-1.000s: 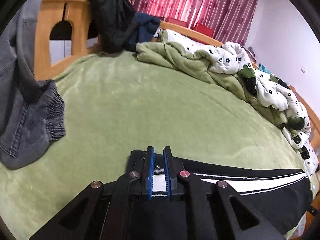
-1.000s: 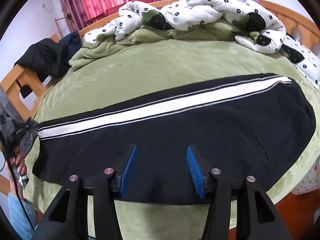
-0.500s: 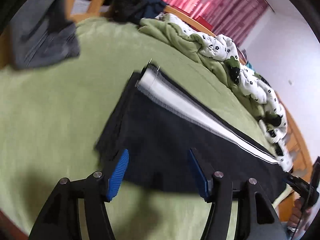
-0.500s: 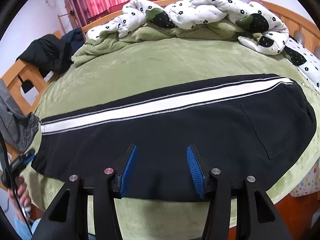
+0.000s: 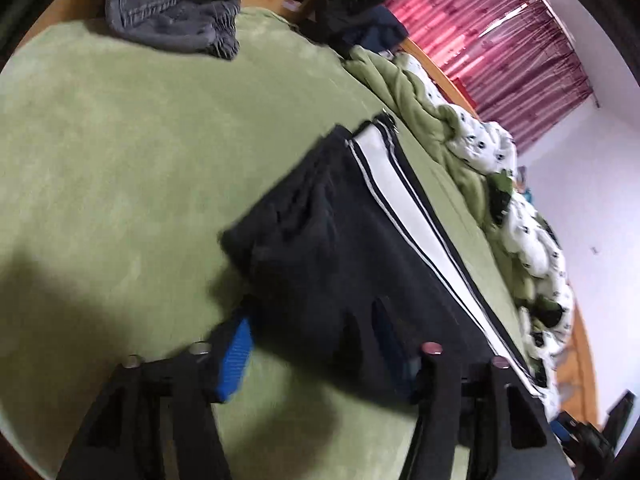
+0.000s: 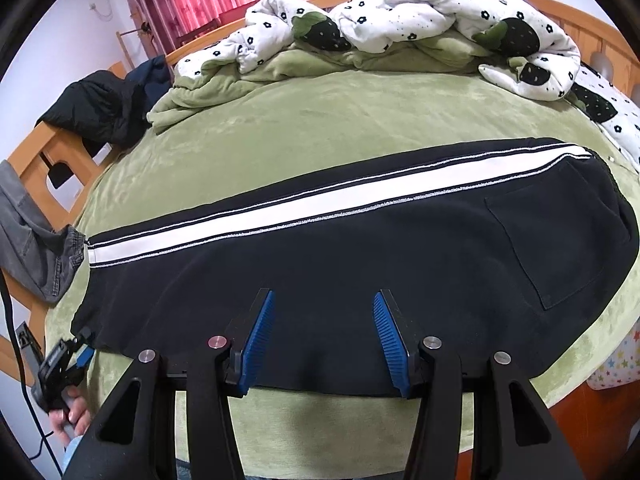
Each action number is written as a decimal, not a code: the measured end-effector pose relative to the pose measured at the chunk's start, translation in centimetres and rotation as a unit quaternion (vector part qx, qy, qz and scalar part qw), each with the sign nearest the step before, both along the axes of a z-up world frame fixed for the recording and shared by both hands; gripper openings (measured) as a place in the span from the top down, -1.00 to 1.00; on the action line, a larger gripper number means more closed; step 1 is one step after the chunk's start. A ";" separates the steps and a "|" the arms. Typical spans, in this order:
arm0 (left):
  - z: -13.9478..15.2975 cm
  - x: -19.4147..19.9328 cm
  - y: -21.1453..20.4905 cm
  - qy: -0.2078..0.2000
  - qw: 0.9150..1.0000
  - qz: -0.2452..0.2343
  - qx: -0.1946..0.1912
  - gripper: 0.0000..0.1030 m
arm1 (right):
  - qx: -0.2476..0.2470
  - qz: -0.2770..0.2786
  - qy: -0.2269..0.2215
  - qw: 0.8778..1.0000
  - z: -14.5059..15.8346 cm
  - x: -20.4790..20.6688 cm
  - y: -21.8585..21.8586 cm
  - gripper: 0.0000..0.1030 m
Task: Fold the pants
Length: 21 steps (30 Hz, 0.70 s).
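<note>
A: Where are the pants (image 6: 360,248)?

B: Flat on the green bed cover (image 6: 320,120), laid lengthwise along its near edge. White side stripe (image 6: 280,208) faces the far side, patch pocket (image 6: 552,248) at the right end in the right wrist view.

A: Right gripper (image 6: 323,336)?

B: Over the near hem of the pants, about mid-length. Blue pads (image 6: 258,340) spread apart, nothing pinched. Black cloth lies under the gap, pads not pressing it.

A: Left gripper (image 5: 316,356)?

B: At the leg-cuff end of the pants, near corner. Jaws closing. The cuff corner sits between the fingers and drapes over the right one, so I can't see that pad clearly. Left pad (image 5: 236,364) is clear of the cloth. Not clamped yet. Frame is blurred.

A: Anything else near the pants?

B: Grey jeans (image 6: 36,248) just past the cuff end, hanging off the wooden bed frame (image 6: 44,152). Rumpled flower-print quilt (image 6: 400,24) on the far side of the cover from the pants. Dark jacket (image 6: 96,112) draped on the frame beyond the jeans.
</note>
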State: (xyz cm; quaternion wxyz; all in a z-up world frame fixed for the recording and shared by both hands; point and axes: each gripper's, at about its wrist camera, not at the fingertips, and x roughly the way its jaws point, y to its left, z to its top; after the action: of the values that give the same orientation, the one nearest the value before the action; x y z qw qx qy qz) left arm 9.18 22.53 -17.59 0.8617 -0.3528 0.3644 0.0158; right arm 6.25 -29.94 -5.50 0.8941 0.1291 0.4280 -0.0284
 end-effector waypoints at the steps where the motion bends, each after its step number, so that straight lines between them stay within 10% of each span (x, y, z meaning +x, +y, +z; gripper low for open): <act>1: 0.0 0.6 0.1 0.011 1.000 0.004 0.015 0.47 | 0.002 -0.002 0.000 1.000 0.0 0.0 -0.2 0.01; 4: 1.2 1.4 1.6 0.014 1.000 0.009 0.015 0.82 | 0.009 -0.012 0.000 1.000 -0.1 0.1 -0.9 0.01; 8: 4.8 0.7 2.9 -0.038 0.998 -0.007 0.053 0.83 | 0.023 -0.016 0.013 1.000 -0.5 0.6 -1.3 0.01; 11: 3.4 1.1 1.7 0.006 0.995 -0.016 0.097 0.82 | 0.013 -0.011 0.017 1.000 -0.7 0.8 -1.2 0.01; 17: 1.7 -1.2 2.7 0.045 0.994 0.007 0.096 0.22 | 0.004 -0.002 0.009 1.000 -0.5 0.4 -0.8 -0.01; 21: 4.2 -2.9 0.7 0.056 0.986 -0.037 0.151 0.19 | -0.003 0.007 0.011 1.000 -0.6 0.3 -0.8 -0.01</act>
State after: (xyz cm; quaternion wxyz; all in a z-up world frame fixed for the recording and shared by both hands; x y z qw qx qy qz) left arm 6.28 23.22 -13.43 0.8834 -0.2036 0.4181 0.0579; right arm 6.51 -30.73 -6.10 0.8900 0.1231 0.4382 -0.0250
